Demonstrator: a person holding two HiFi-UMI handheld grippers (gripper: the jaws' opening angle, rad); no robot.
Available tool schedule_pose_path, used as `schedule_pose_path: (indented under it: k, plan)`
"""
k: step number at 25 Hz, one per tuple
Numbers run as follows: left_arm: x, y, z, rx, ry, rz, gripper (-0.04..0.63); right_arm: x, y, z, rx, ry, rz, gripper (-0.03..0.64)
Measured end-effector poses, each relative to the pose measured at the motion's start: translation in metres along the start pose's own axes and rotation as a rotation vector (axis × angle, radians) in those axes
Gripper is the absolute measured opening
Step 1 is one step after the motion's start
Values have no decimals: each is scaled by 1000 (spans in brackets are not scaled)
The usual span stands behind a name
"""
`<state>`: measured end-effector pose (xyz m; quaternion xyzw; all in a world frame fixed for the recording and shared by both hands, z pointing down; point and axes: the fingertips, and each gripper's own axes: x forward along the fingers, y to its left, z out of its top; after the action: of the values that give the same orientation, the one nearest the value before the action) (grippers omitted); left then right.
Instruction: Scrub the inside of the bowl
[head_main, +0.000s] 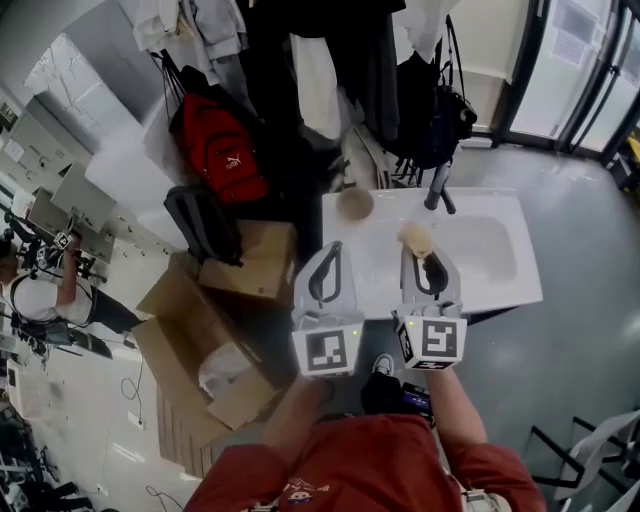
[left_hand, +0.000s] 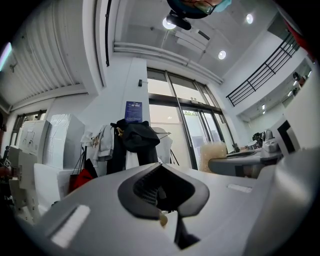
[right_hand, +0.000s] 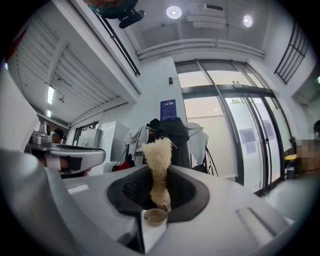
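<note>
While R gripper (right_hand: 159, 187) pinches scrubber (right_hand: 158, 152), bowl (head_main: 354, 204) sits beyond L fingers (head_main: 337, 265).

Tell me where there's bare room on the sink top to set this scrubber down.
Bare: the sink top between bowl and faucet, and the basin right of the scrubber. Crowded: cardboard boxes and bags at its left.

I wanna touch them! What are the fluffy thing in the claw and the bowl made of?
The scrubber: pale, scratchy-looking plant fibre, maybe loofah; frayed strands stick out. The bowl: dull tan, perhaps wood or plastic; too blurry to tell.
</note>
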<state>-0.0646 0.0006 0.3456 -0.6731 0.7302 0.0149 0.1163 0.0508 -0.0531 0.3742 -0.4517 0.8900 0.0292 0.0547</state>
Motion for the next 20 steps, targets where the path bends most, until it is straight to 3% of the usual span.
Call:
schedule_pose_path:
  k: [11, 20]
  plan:
    - [83, -4, -9, 17, 24, 31, 6, 73, -51, 4, 15, -20, 36, 77]
    - [115, 8, -15, 13, 30, 71, 6, 113, -56, 3, 10, -28, 86, 77]
